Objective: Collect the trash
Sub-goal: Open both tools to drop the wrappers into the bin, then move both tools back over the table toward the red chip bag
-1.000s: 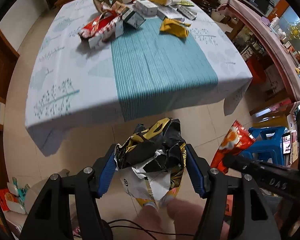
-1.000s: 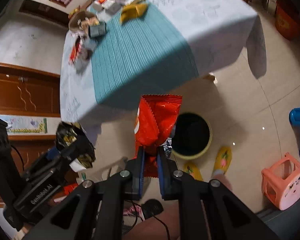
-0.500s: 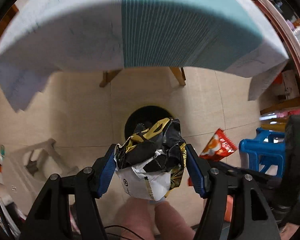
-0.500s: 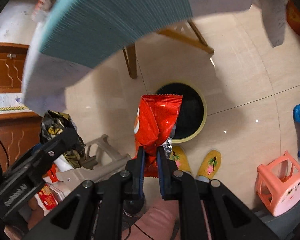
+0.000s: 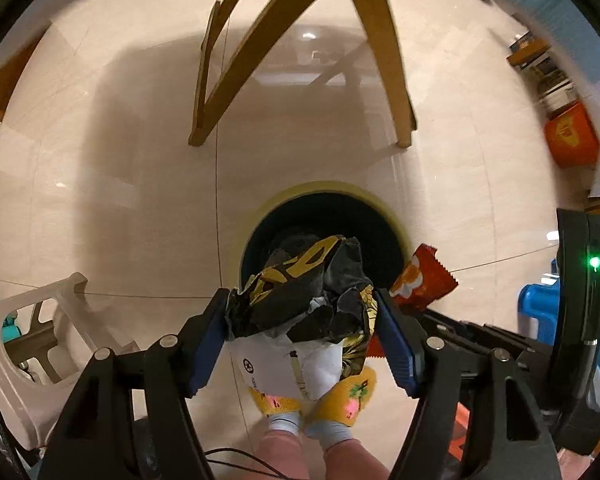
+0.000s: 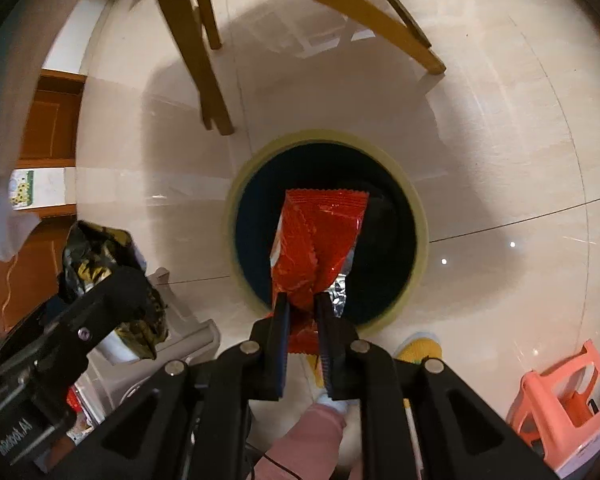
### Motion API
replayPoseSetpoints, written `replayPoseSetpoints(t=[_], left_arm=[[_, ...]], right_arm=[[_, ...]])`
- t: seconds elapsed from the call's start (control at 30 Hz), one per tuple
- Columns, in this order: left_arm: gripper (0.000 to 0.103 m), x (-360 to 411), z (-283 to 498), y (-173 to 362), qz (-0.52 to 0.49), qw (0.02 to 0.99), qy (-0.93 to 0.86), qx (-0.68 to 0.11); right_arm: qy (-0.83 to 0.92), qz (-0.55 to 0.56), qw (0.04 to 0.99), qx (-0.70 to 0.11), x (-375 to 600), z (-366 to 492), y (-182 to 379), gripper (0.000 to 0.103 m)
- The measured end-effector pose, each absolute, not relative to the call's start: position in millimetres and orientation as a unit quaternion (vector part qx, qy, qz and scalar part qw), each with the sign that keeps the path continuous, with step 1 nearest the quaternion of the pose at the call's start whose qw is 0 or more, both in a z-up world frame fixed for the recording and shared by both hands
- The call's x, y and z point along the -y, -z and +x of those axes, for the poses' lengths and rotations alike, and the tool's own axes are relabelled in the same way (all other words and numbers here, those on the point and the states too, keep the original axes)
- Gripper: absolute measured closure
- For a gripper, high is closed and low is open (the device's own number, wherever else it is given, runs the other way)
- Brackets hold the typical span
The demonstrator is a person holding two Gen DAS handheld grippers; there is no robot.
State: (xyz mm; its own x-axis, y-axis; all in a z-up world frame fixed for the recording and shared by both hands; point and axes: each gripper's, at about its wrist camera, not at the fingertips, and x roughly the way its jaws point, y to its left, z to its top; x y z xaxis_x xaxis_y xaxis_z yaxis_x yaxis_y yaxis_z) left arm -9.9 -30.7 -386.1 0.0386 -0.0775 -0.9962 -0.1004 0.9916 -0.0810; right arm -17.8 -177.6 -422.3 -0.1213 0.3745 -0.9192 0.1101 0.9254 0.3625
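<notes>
Over the dark bin (image 6: 328,224), the left gripper (image 5: 302,336) clamps a crumpled black-and-gold wrapper (image 5: 300,292) and the right gripper (image 6: 302,320) pinches a red snack bag's (image 6: 320,240) lower end; both look light, soft and crinkly.

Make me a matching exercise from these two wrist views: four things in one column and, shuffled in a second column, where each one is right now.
1. red snack bag
2. black and gold wrapper
3. trash bin
4. pink stool

A. on the floor below both grippers
B. in the left gripper
C. on the floor, at lower right in the right wrist view
D. in the right gripper

Pairs: 1-D, 2-B, 3-A, 4-C
</notes>
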Motion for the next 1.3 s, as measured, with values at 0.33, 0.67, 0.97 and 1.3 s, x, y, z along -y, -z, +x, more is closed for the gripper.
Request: replayPoseSetpoints(t=[0.33, 0.67, 0.97, 1.3], left_arm=[[0.007, 18.8, 0.1, 390.0, -0.063, 0.718, -0.013, -0.693], [0.005, 8.8, -9.9, 338.4, -0.053, 0.714, -0.021, -0.697], [0.005, 14.7, -26.8, 240.0, -0.013, 0.729, -0.014, -0.685], [0.005, 10.9, -42.2, 110.4, -0.015, 0.769, -0.022, -0.639]], right_arm=[[-0.097, 0.178, 0.64, -0.741, 175.0, -10.4, 437.9, 0.042], [-0.092, 0.173, 0.649, -0.735, 178.1, -15.5, 389.0, 0.036], [-0.099, 0.182, 0.658, -0.724, 190.4, -35.5, 293.1, 0.036], [-0.144, 0.145, 0.704, -0.681, 196.2, -49.3, 166.4, 0.036]])
